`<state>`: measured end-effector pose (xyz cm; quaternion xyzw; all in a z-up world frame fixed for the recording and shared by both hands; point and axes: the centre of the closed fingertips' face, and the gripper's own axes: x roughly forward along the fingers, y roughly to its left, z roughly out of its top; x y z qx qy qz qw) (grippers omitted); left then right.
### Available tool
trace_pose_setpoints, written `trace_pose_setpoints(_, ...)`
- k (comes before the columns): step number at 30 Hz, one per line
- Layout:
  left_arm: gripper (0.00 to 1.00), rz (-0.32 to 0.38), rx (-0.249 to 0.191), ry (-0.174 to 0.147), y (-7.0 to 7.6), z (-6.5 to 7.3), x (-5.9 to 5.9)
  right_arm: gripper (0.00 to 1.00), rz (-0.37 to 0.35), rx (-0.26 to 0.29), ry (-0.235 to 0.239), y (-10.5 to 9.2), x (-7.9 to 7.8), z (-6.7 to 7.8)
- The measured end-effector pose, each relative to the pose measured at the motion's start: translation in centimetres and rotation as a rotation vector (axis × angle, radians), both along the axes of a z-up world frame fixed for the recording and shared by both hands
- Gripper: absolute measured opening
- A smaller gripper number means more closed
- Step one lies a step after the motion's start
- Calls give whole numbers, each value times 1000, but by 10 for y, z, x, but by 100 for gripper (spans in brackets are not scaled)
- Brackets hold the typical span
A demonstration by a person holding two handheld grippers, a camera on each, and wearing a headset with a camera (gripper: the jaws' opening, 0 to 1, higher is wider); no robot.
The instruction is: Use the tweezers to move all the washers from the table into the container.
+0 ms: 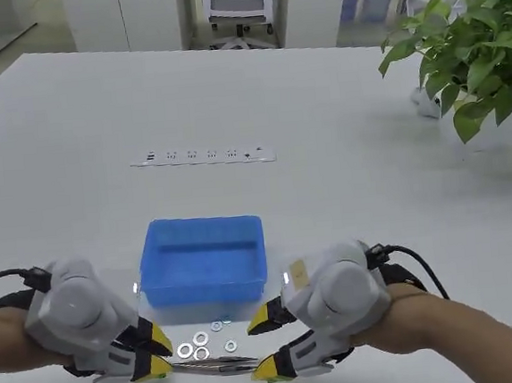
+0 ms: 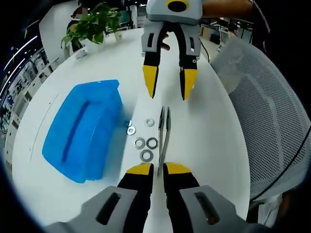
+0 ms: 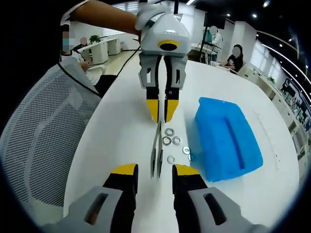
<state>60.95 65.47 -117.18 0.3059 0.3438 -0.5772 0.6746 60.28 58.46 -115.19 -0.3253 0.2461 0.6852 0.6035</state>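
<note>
The tweezers (image 1: 213, 364) lie flat close to the near edge of the bench (image 1: 324, 150), running crosswise between your two grippers; their joined end sits in the narrow gap of your left gripper (image 1: 155, 354), whose jaws are drawn almost together, though whether they press on it cannot be told; their split end points at your right gripper (image 1: 267, 341), whose jaws stand well apart with nothing between them but that end, untouched. The washers (image 1: 200, 340) lie in a loose cluster on the bench just beyond the tweezers, between them and the container (image 1: 202, 290); the blue container stands just behind the washers, near the middle of the near edge. Farther back a strip of sockets (image 1: 204, 157) is set into the bench; a potted plant (image 1: 468, 47) stands at the far right corner.
</note>
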Motion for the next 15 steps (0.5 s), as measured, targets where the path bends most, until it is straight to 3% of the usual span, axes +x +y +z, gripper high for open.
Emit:
trace_pose_setpoints(9,7,-63,44,1,1,-10,-6,25,15,-33,19,10,-3,-11)
trace_pose_setpoints(10,6,-72,37,-15,-1,-9,-4,25,16,-37,18,10,-3,-12)
trace_pose_setpoints(15,6,-77,40,-17,0,-9,-5,24,14,-46,5,13,0,-16)
